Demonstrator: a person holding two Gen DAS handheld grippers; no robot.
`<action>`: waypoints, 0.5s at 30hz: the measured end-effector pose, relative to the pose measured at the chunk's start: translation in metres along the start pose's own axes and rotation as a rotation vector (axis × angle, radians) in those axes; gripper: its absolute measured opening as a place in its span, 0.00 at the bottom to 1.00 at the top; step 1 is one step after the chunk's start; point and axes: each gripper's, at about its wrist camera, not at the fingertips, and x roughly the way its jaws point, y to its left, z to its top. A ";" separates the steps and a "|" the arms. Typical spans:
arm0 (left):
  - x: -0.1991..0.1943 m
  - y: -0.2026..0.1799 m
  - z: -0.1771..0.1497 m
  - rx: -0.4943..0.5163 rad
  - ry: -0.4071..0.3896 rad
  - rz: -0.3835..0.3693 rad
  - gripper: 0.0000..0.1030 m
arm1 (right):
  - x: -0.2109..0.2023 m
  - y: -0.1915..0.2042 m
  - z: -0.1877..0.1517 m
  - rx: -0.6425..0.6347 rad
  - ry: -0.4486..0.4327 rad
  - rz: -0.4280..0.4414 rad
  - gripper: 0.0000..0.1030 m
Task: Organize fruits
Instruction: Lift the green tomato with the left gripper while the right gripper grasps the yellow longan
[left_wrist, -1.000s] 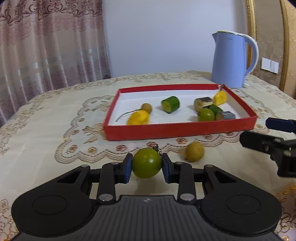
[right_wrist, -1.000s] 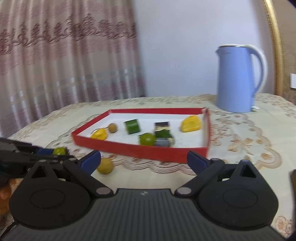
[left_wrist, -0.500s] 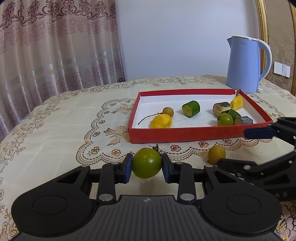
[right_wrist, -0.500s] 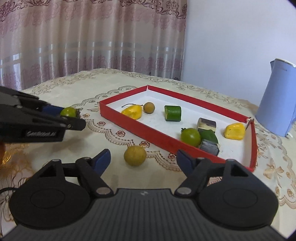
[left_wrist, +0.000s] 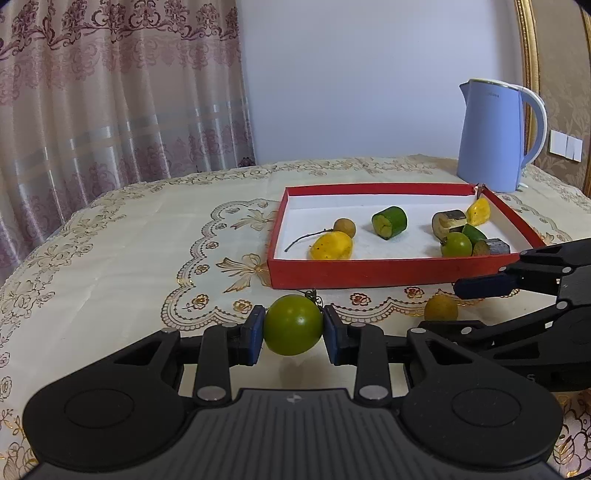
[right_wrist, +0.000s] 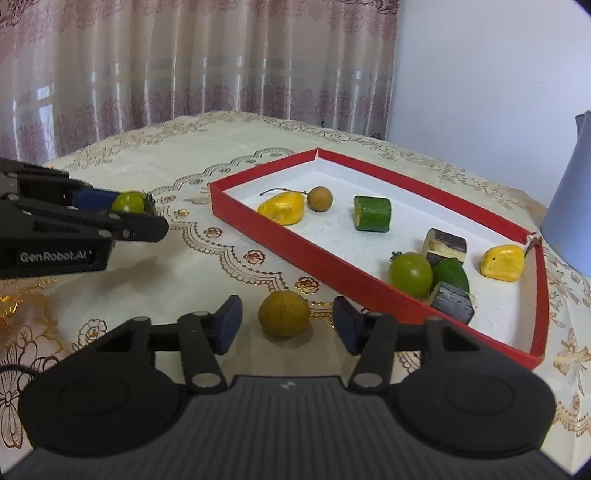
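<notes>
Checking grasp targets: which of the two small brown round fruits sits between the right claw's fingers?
The brown fruit on the tablecloth, outside the red tray. The other brown fruit lies inside the tray beside a yellow piece.

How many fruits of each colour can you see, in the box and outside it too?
Green: 4, one held in the left gripper, three in the red box
Yellow: 2
Brownish round: 2
Dark-skinned chunks: 2
Total: 10

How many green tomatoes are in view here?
2: one green tomato clamped in the left gripper above the tablecloth, another inside the red tray beside the dark blocks.
</notes>
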 end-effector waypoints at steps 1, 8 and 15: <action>0.000 0.001 0.000 -0.002 0.000 0.001 0.31 | 0.001 0.001 0.001 -0.003 0.004 0.001 0.49; 0.002 0.004 -0.001 -0.012 0.013 0.004 0.31 | 0.009 0.004 0.002 -0.026 0.030 0.008 0.35; 0.005 0.000 0.001 -0.015 0.029 0.021 0.31 | 0.006 0.005 0.002 -0.030 0.024 -0.020 0.28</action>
